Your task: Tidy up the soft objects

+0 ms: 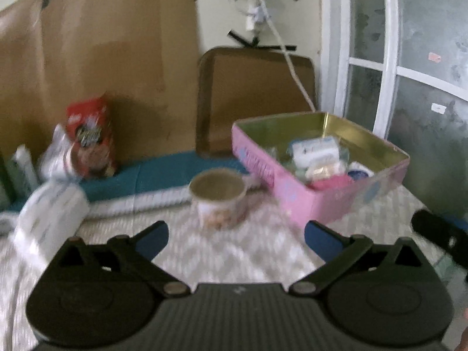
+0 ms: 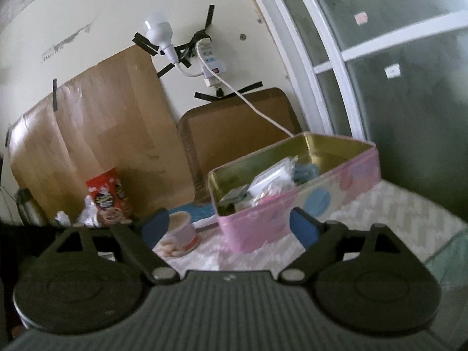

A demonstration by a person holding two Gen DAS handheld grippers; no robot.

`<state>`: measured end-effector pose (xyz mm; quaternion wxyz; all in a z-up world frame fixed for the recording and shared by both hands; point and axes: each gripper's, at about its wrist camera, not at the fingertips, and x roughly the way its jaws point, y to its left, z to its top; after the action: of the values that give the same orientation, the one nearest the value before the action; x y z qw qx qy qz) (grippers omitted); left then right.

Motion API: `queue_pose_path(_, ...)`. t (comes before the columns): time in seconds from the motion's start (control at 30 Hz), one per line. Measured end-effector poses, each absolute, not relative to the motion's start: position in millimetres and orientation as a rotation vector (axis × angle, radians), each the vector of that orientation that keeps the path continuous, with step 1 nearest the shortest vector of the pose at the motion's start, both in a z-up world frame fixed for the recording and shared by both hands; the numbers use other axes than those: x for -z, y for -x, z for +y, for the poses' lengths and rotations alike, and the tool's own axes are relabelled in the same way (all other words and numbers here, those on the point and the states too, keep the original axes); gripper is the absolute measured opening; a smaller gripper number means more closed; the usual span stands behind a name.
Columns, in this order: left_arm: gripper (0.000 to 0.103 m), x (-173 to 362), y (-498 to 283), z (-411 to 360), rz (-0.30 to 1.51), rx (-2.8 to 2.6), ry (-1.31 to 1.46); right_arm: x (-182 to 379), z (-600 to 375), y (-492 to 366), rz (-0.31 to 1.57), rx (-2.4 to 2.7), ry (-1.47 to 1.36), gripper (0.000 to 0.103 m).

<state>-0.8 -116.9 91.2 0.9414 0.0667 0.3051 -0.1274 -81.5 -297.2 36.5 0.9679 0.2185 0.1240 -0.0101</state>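
Hovering with nothing held, left tool (image 1: 236, 238) spread apart, right tool (image 2: 229, 229) spread apart, pink tin (image 1: 295, 193) holding soft packets.

No text can be read. Printing is seen on the red snack box (image 1: 90, 137) and on the white packets in the pink tin (image 1: 314, 152), but it is too blurred.
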Motion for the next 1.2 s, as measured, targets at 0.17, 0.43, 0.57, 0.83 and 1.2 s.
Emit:
queue_pose_path(0.17, 0.103, -84, 24, -97, 0.625, 0.227, -0.132, -38, -287, 92, 0.284, 0.001, -0.513, 0.092)
queue_pose_path(0.43, 0.103, -83, 53, -89, 0.580, 0.197, -0.157, -40, -268, 108, 0.310, -0.023, -0.538, 0.092)
queue_pose_path(0.57, 0.103, -84, 65, -92, 0.566, 0.195, -0.185, -45, -262, 115, 0.298, -0.021, -0.534, 0.093)
queue_pose_path(0.83, 0.103, -86, 80, -90, 0.545, 0.204, -0.188, -52, -257, 128, 0.269, -0.025, -0.521, 0.094)
queue_pose_path(1.2, 0.103, -89, 88, -89, 0.529, 0.205, -0.190, -53, -253, 132, 0.257, -0.031, -0.510, 0.094)
